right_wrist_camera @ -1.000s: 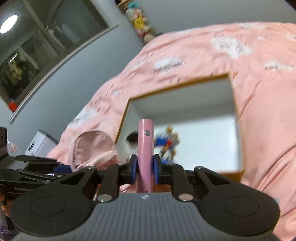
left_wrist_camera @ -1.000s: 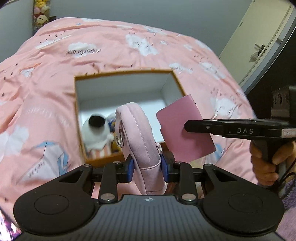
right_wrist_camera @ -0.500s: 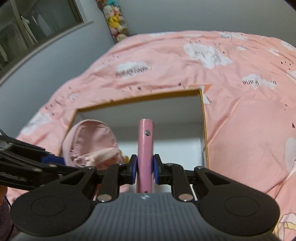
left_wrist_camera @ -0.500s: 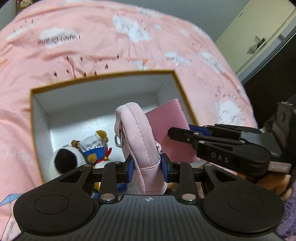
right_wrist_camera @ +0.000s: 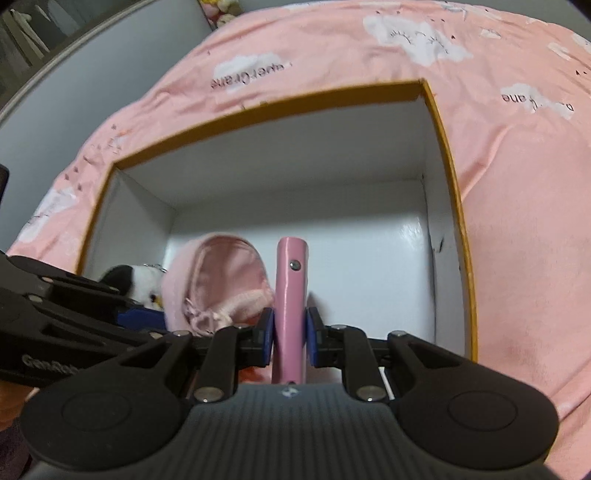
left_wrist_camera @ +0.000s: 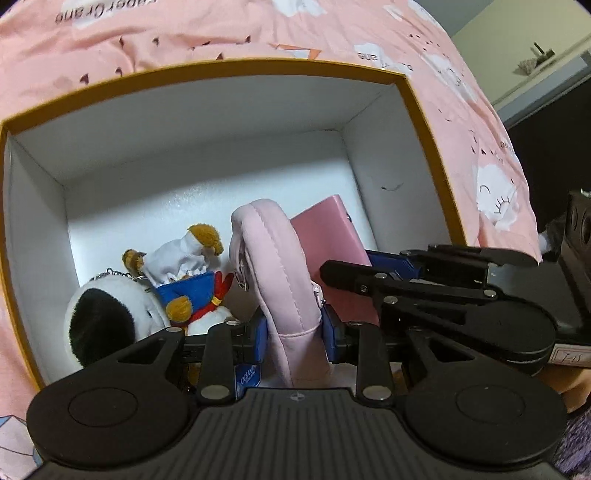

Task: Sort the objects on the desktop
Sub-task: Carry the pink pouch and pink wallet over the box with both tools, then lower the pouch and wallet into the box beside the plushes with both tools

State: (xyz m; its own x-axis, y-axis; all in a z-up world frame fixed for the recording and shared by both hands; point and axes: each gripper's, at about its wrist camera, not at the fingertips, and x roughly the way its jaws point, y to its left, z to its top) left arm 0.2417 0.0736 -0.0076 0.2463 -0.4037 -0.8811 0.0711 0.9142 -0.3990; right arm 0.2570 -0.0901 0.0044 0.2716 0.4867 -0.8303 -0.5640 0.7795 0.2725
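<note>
An open box with an orange rim [left_wrist_camera: 424, 122] [right_wrist_camera: 448, 155] and white inside sits on a pink bedspread. My left gripper [left_wrist_camera: 293, 330] is shut on a soft pale pink pouch [left_wrist_camera: 273, 266] [right_wrist_camera: 218, 280], held inside the box near its front. My right gripper [right_wrist_camera: 290, 334] [left_wrist_camera: 391, 273] is shut on a flat pink wallet [right_wrist_camera: 291, 295] [left_wrist_camera: 328, 236], edge-on, just right of the pouch and also down in the box. Two plush keychain toys lie at the box's front left: a black-and-white one [left_wrist_camera: 107, 314] [right_wrist_camera: 136, 280] and a bear in blue and white [left_wrist_camera: 184, 273].
The pink cloud-print bedspread [left_wrist_camera: 258, 29] [right_wrist_camera: 517, 184] surrounds the box. A grey wall [right_wrist_camera: 55, 92] and a shelf of plush toys [right_wrist_camera: 221, 7] lie beyond it. The back and right of the box floor [right_wrist_camera: 369, 258] are bare white. A hand [left_wrist_camera: 569, 387] holds the right gripper.
Both grippers have come forward and down, from above the box's near edge to inside it, carrying the pouch and the wallet. The box now fills both views.
</note>
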